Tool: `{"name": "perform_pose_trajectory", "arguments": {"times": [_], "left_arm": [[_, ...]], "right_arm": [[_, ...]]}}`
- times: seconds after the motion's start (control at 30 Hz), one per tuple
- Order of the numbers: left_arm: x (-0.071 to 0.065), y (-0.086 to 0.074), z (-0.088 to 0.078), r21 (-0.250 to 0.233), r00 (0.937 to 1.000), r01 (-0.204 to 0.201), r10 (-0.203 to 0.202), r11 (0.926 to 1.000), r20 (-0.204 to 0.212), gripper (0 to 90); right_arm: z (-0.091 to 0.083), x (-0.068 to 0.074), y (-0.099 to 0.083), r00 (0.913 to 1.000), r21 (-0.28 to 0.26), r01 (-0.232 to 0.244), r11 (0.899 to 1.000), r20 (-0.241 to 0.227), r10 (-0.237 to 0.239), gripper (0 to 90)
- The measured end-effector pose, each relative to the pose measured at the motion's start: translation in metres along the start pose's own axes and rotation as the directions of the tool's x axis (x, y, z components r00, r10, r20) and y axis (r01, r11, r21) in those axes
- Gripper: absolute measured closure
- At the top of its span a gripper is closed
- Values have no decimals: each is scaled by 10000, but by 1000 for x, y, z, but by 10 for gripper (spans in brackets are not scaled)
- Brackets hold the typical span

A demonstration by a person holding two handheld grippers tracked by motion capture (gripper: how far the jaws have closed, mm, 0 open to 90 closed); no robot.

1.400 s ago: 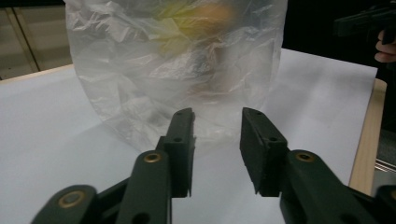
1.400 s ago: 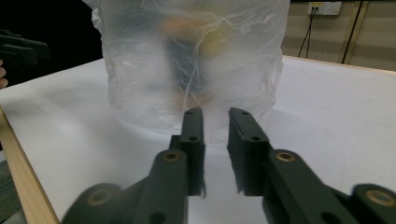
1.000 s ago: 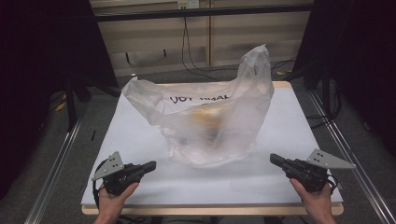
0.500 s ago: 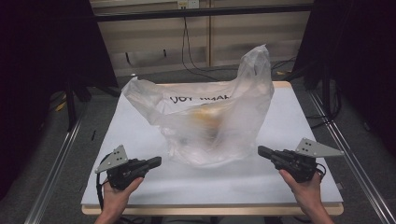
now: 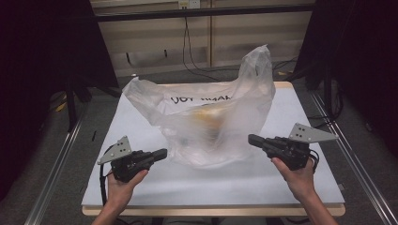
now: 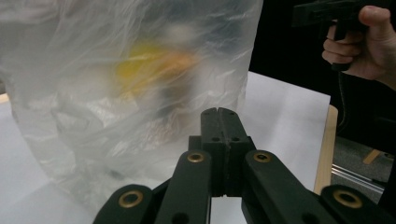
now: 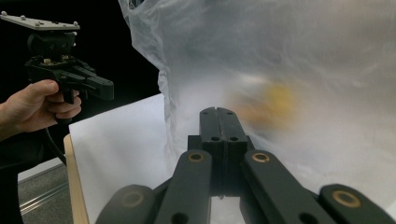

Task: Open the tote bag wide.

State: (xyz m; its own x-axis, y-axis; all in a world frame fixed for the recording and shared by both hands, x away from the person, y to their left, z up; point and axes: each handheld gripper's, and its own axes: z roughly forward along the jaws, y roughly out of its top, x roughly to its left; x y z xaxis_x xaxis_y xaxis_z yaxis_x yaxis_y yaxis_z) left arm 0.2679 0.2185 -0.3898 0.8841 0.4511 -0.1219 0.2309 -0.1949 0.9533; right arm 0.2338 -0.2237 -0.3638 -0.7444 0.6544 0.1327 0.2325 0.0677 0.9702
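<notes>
A clear plastic bag (image 5: 213, 122) with something yellow blurred inside stands in the middle of the white table (image 5: 305, 187), with the left gripper (image 5: 161, 153) near its left side and the right gripper (image 5: 252, 139) near its right, both pointing at it, jaws clenched on nothing.

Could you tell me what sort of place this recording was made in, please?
Probably a lab recording booth: a white-topped table on a metal frame, dark curtains at both sides, cables down the back wall, and a translucent plastic bag set out for handling.
</notes>
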Motion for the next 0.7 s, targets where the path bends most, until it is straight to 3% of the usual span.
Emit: {"name": "perform_pose_trajectory", "arguments": {"times": [0.13, 0.4, 0.7], "left_arm": [[-3, 10, 3, -304, 9996, -103, 112, 9995, 278, 900], [-4, 39, 9, -530, 9983, -439, 458, 9976, 353, 900], [-6, 75, 7, -1082, 9939, -938, 995, 9897, 477, 900]], "right_arm": [[2, -1, 13, 9998, -193, 164, 9997, -88, -166, 900], [4, 1, 39, 9990, -475, 429, 9979, -101, -434, 900], [10, 6, 75, 9952, -707, 925, 9932, -263, -945, 900]]}}
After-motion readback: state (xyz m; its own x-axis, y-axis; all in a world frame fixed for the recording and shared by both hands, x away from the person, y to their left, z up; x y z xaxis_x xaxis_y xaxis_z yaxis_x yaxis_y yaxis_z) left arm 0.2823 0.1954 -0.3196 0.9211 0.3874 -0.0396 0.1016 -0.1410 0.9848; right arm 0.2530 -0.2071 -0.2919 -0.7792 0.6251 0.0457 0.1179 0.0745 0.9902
